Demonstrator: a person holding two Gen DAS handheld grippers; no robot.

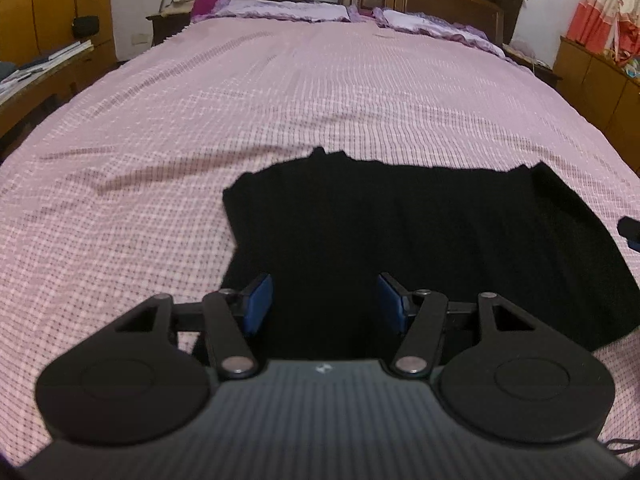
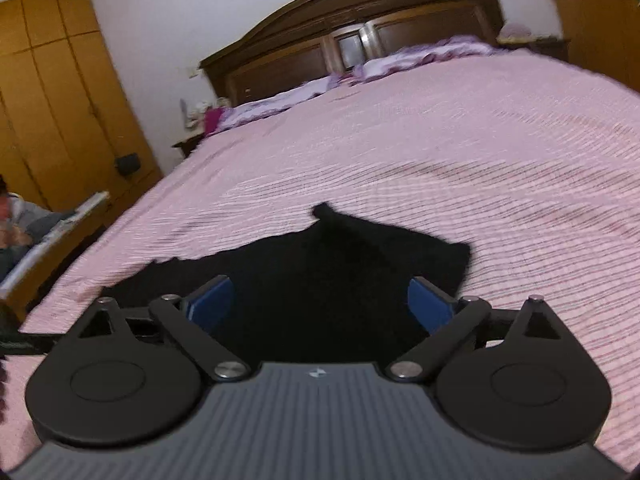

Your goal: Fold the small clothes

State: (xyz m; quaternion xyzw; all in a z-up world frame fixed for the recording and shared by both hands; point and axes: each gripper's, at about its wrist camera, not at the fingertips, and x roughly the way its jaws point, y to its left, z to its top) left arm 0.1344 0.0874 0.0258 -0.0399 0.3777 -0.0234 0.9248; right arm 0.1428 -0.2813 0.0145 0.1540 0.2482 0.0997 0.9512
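Claws: left claw (image 1: 324,300) and right claw (image 2: 322,306) both spread wide, empty.
Garment (image 1: 420,240): pinch 6 o'clock hem corners, lift evenly toward 12 o'clock.

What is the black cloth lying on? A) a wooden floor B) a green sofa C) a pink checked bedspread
C: the flat black garment is spread on the pink checked bedspread, which surrounds it in both wrist views, with both grippers' jaws open above it.

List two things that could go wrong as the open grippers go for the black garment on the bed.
The black garment shows no visible edges or seams, so a gripper may pinch the wrong layer. It lies on a loose bedspread, so the right gripper might grab that too.
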